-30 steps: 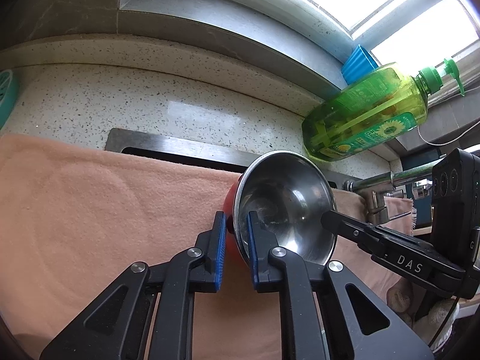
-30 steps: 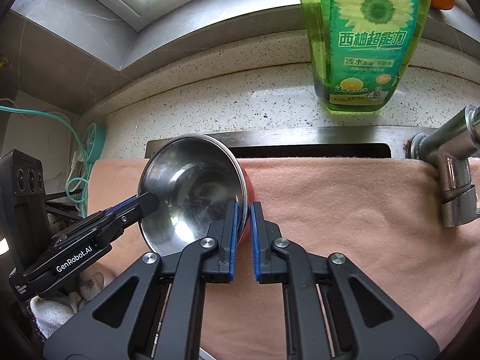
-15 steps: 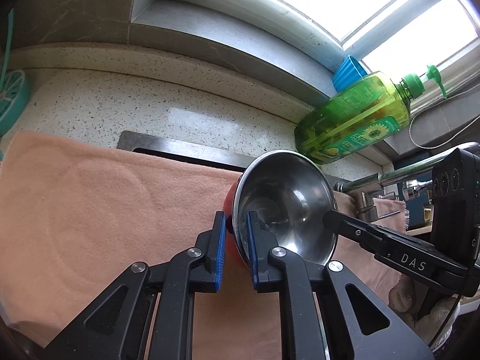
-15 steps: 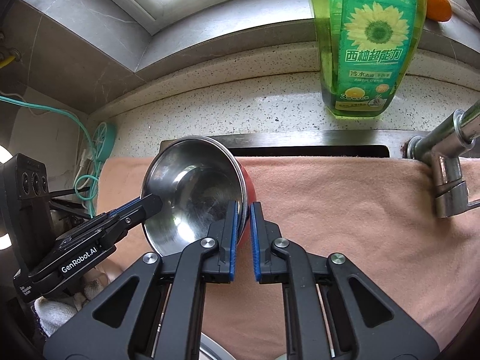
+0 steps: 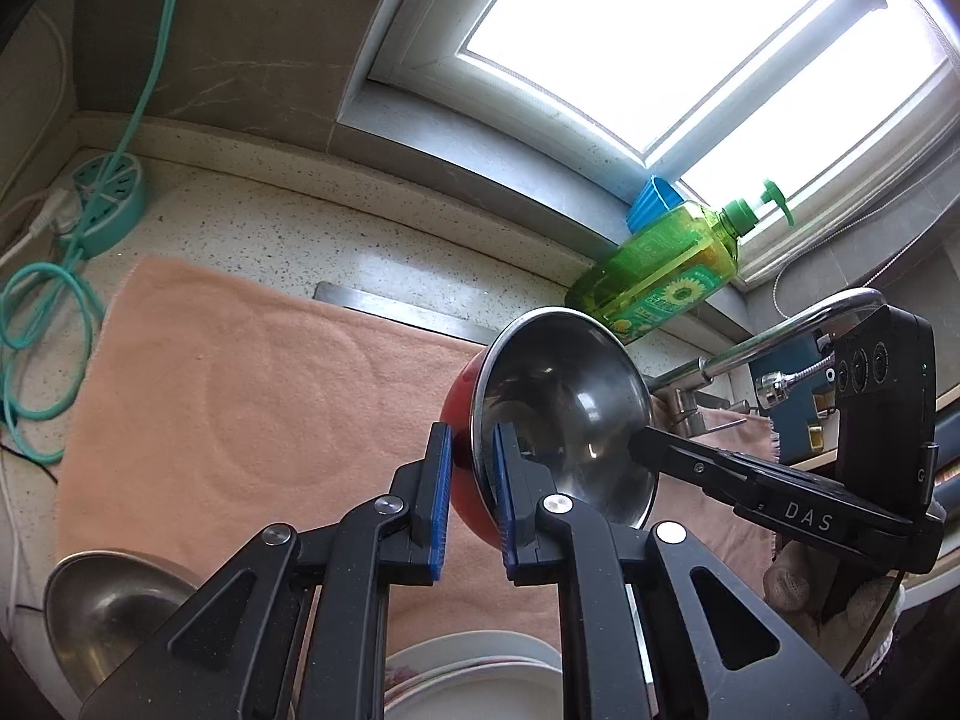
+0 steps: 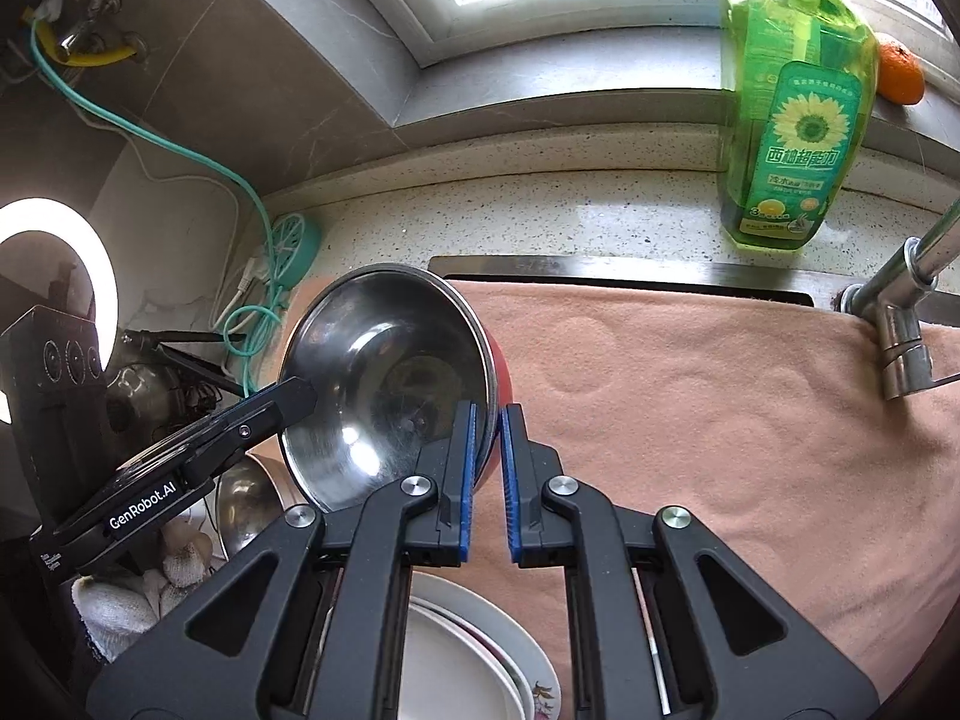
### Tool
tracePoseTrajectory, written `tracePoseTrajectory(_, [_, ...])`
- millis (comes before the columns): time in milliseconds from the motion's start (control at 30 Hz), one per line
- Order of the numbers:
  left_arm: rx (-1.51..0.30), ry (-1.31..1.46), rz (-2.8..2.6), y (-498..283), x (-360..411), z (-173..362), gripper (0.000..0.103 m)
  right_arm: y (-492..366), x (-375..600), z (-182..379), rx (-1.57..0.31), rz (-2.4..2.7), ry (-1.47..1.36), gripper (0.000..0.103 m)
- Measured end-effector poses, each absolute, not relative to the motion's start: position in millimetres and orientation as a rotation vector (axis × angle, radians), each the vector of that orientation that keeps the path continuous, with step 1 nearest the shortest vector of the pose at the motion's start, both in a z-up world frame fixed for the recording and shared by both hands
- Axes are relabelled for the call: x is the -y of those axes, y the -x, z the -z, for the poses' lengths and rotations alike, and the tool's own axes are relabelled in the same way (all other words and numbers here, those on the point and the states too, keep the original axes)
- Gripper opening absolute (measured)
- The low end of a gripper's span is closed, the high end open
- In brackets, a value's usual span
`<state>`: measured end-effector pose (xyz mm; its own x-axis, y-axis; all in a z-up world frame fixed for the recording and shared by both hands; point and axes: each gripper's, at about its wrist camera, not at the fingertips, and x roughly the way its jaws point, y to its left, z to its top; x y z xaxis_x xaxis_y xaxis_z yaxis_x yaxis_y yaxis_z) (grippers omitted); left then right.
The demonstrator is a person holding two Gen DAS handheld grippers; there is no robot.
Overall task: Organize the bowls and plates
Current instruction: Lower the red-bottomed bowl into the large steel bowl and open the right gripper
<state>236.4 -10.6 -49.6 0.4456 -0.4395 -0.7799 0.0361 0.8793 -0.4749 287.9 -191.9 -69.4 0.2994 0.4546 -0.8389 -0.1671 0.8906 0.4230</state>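
Above the peach-pink towel [image 5: 252, 396], the left gripper [image 5: 471, 480] pinches one rim of a red-sided steel bowl [image 5: 558, 402], tilted and off the cloth; the right gripper [image 6: 487, 468] is clamped on the opposite rim. Stacked white plates [image 6: 474, 648] lie below, near a loose steel bowl [image 5: 108, 606].

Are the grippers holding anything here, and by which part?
Yes. Both hold one red-sided steel bowl by its rim: the left gripper and the right gripper pinch opposite sides of it.

Home kitchen; speckled countertop [image 6: 600, 222]; faucet [image 6: 900, 324]; dish-soap bottle [image 6: 792, 120]
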Motion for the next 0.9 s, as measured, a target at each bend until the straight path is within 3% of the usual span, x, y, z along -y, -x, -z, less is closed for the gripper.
tracePoseTrajectory(433, [-1.021, 0.474, 0.194, -161.2, -61.4, 37.9, 0.012, -241.3, 106.8, 57.2, -1.196, -0.577, -0.141, 0.008])
tracePoseTrajectory(900, [-1.064, 0.534, 0.050, -101.7, -125.9, 66.0, 0.012, -212.2, 15.4, 85.7, -1.265, -0.704, 0.003, 0.008])
